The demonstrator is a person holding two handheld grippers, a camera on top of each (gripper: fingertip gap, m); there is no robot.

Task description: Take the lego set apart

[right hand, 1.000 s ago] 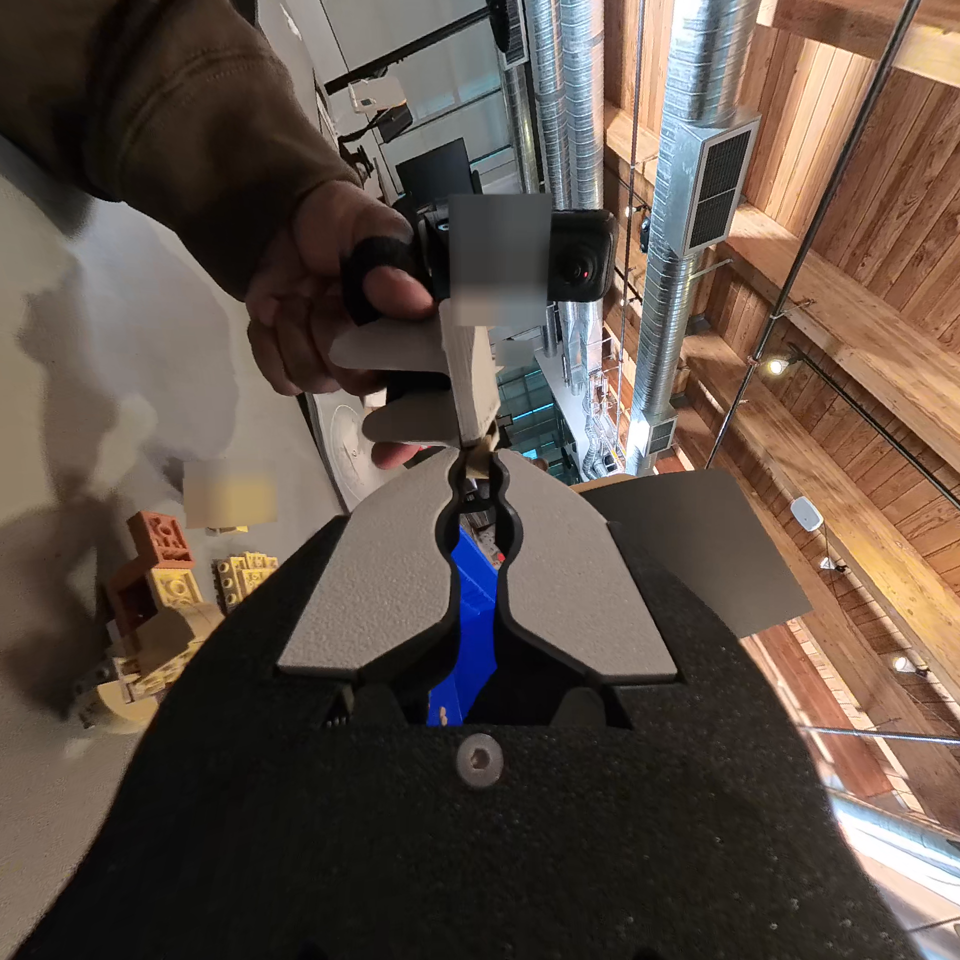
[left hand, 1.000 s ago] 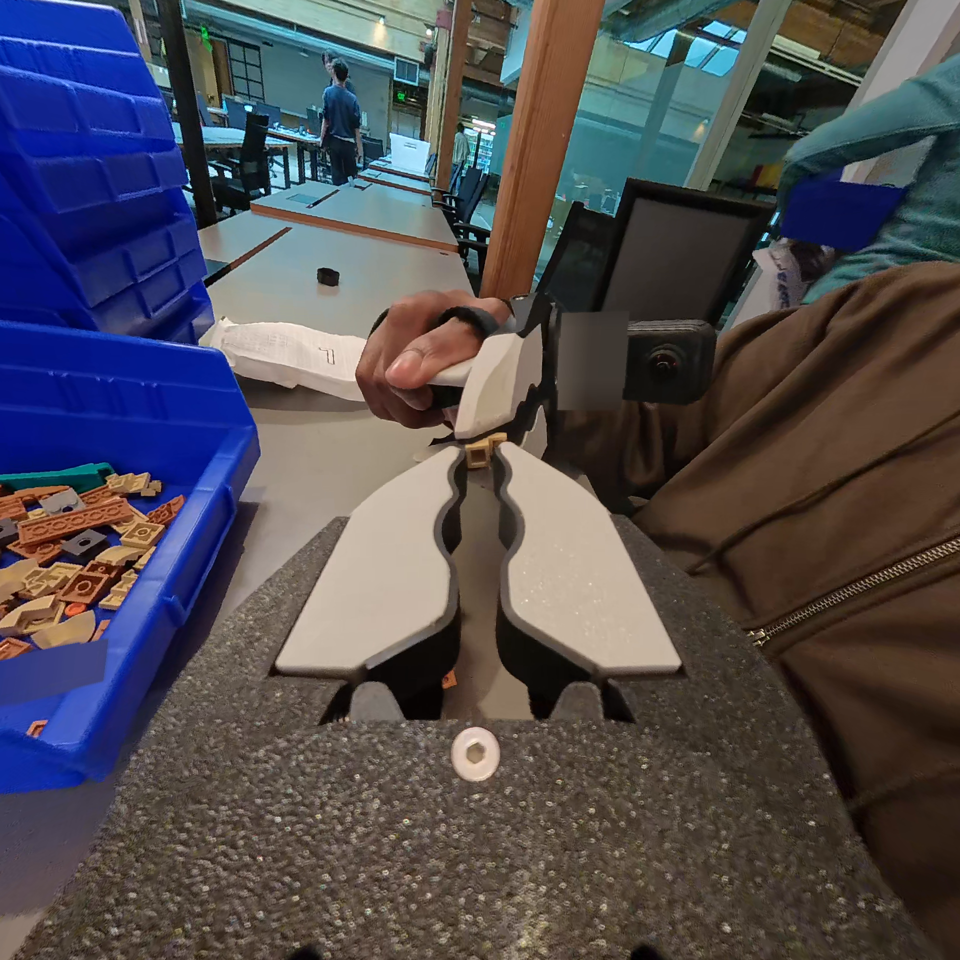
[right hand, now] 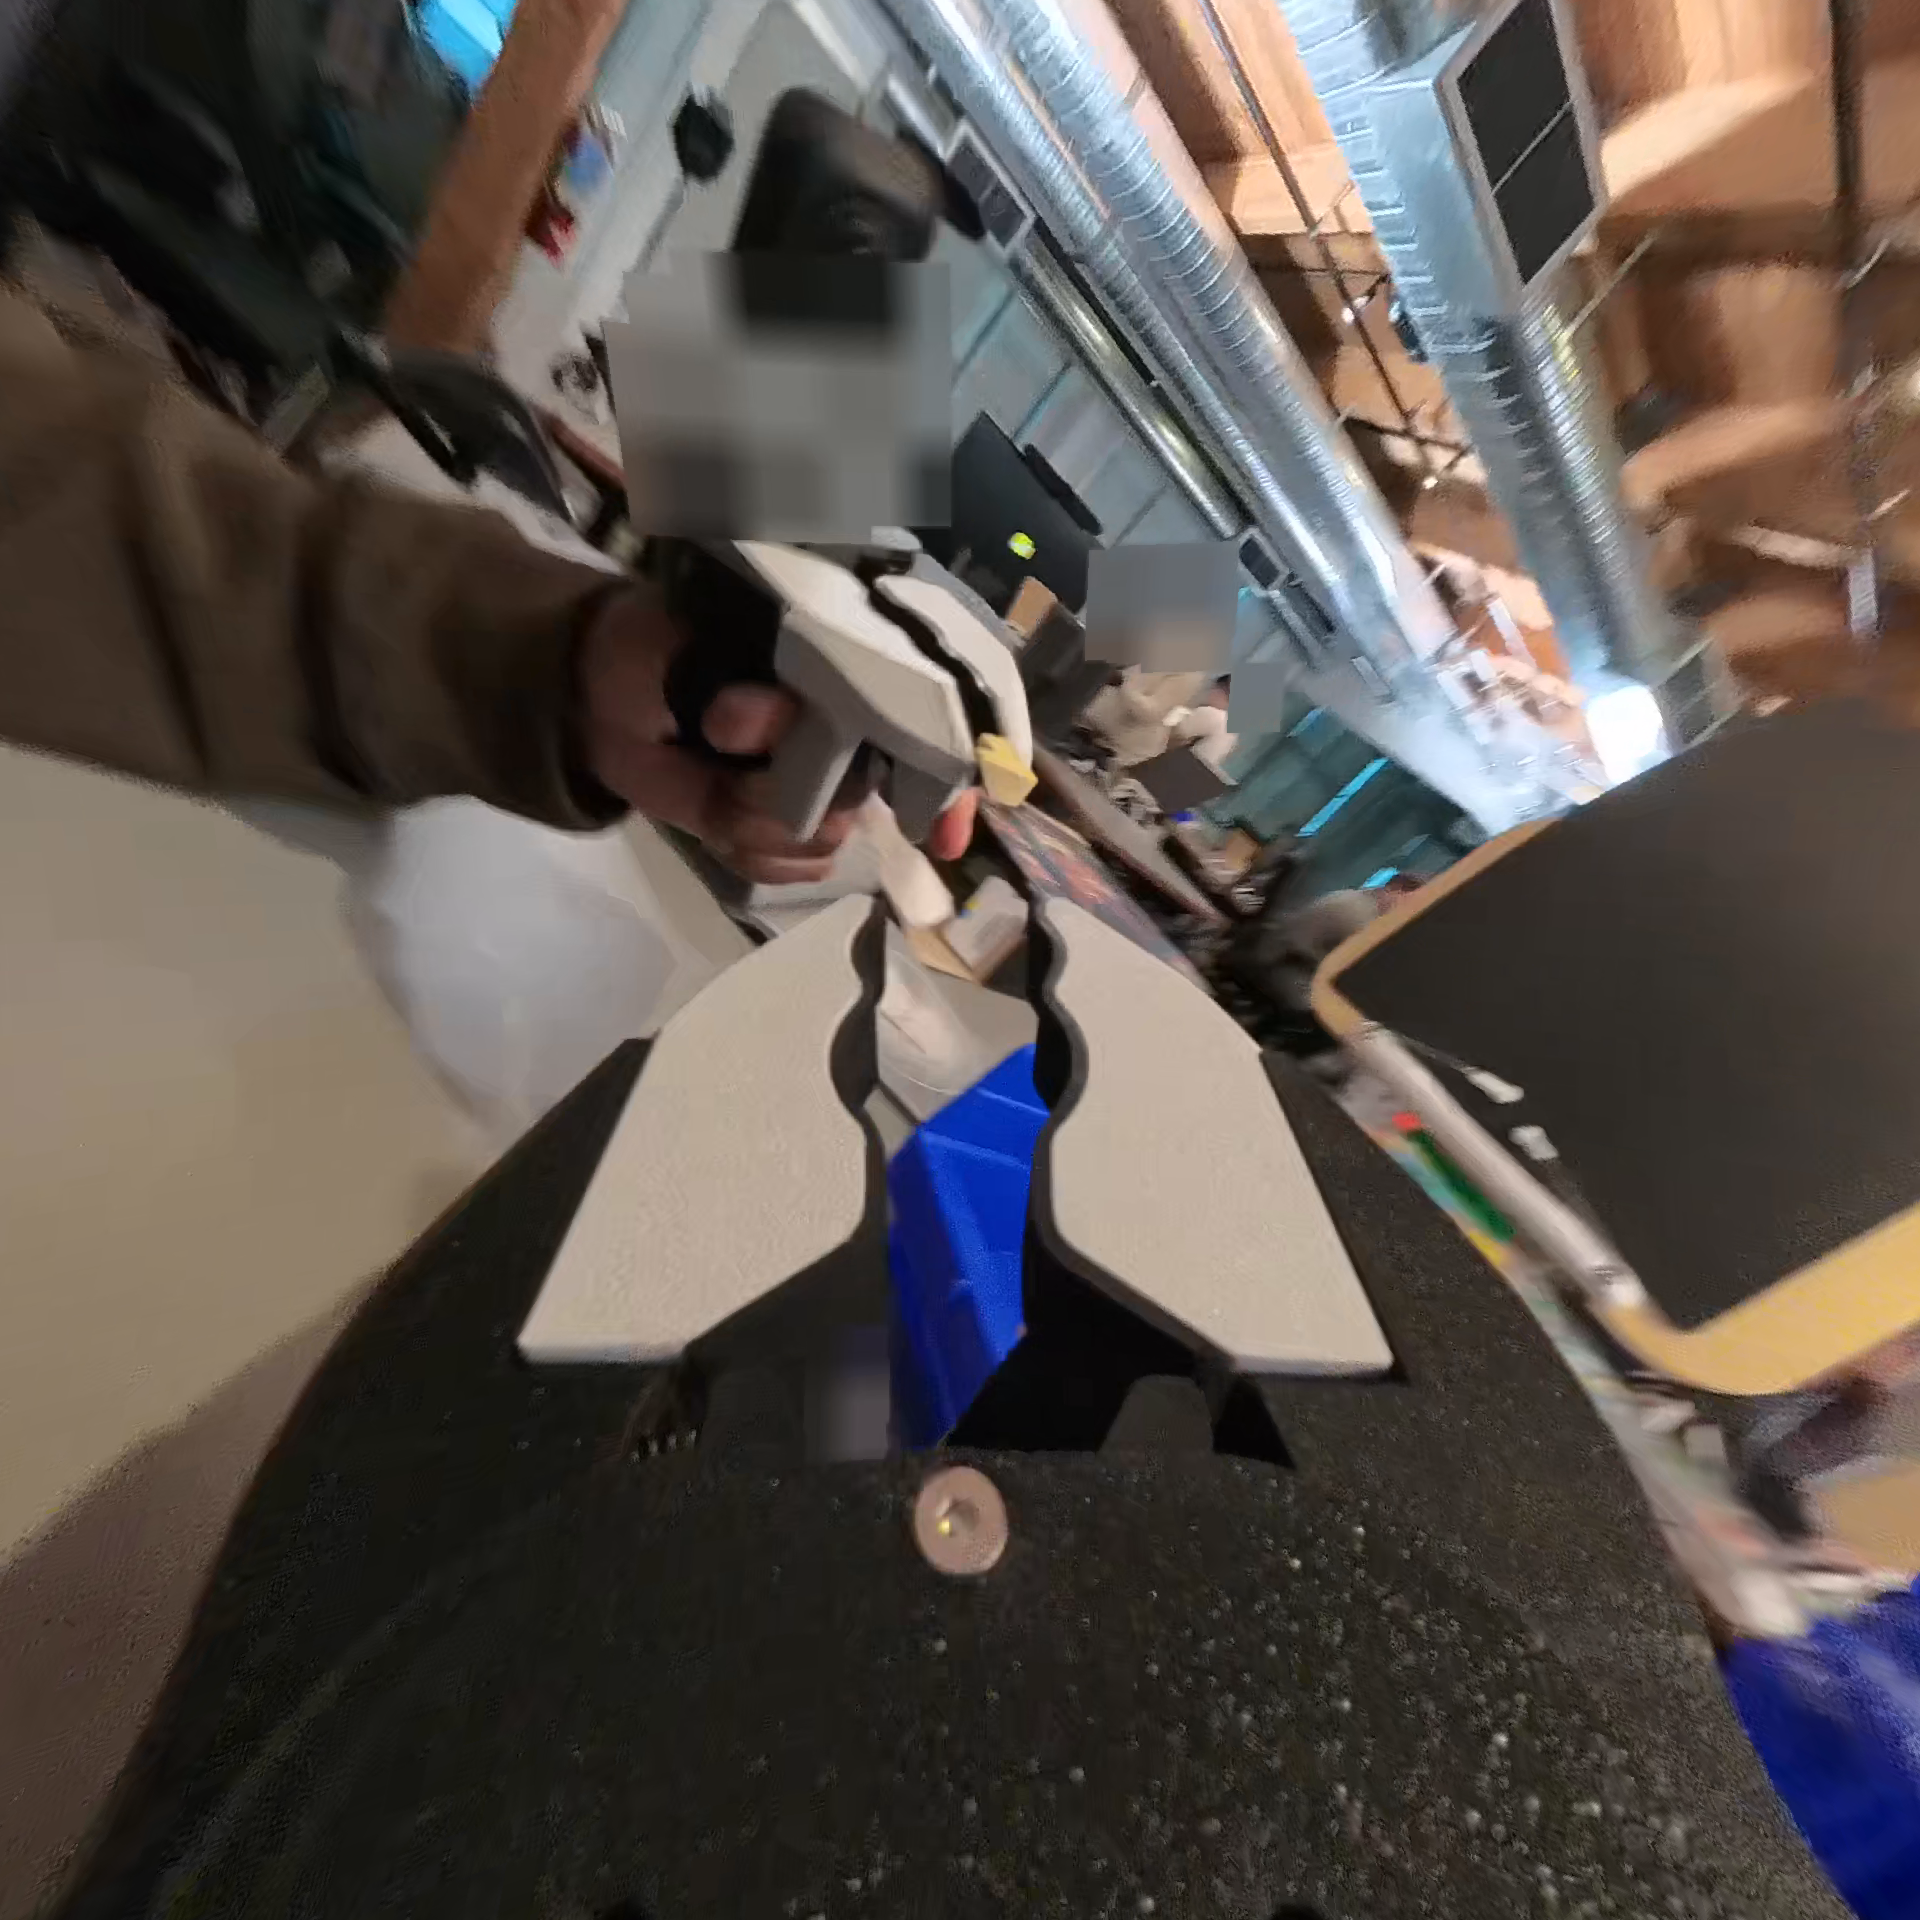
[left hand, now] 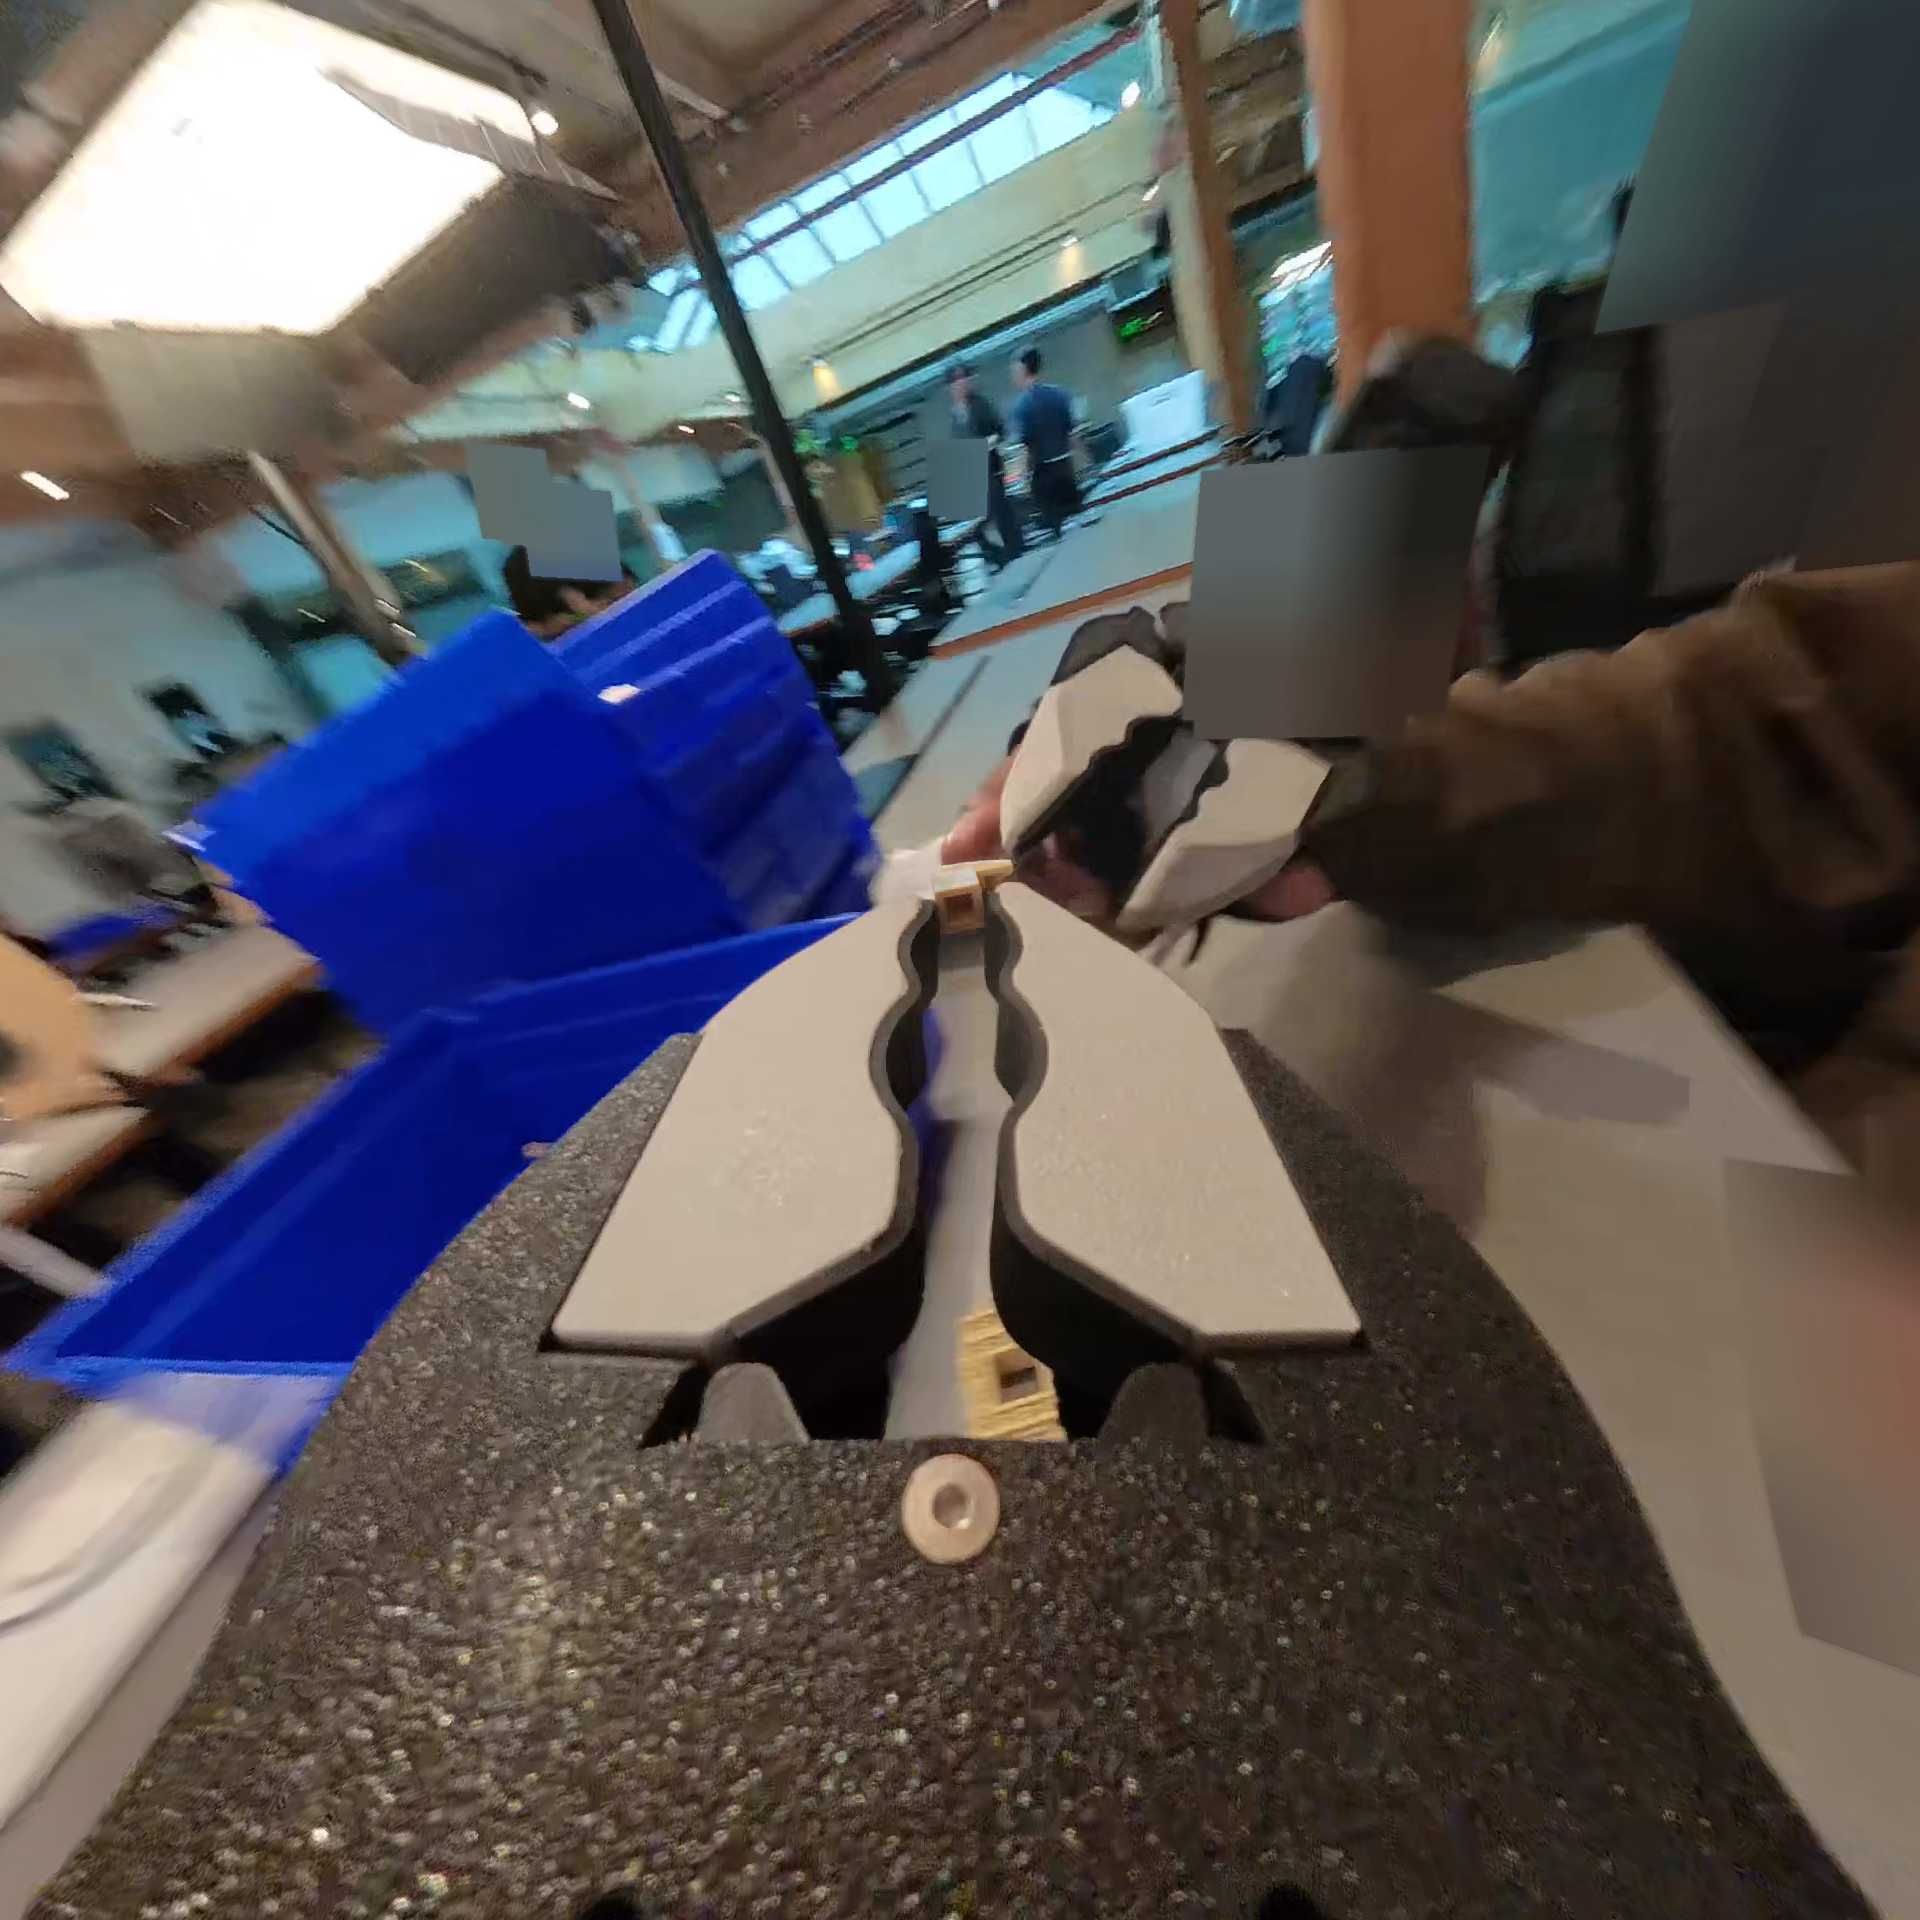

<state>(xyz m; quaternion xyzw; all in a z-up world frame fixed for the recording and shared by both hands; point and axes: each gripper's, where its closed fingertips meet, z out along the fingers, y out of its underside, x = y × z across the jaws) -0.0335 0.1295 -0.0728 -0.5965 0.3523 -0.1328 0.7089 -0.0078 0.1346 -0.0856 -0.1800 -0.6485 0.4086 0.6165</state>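
Though blurred, left tongs (left hand: 961,906) pinch tan brick (left hand: 958,902)

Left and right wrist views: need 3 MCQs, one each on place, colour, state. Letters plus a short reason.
1. Where are the blue bins in the left wrist view?
A. left of the fingers
B. right of the fingers
C. behind the sleeve

2. What colour is the small brick at the left hand-held gripper tips?
A. red
B. tan
C. green

3. How do the right hand-held gripper fingers stand?
A. shut on a brick
B. apart, nothing between them
C. hidden

Answers:
1 A: the bins fill the left side.
2 B: the brick pinched between the tips is tan.
3 B: a clear gap shows between its tips, only background through it.
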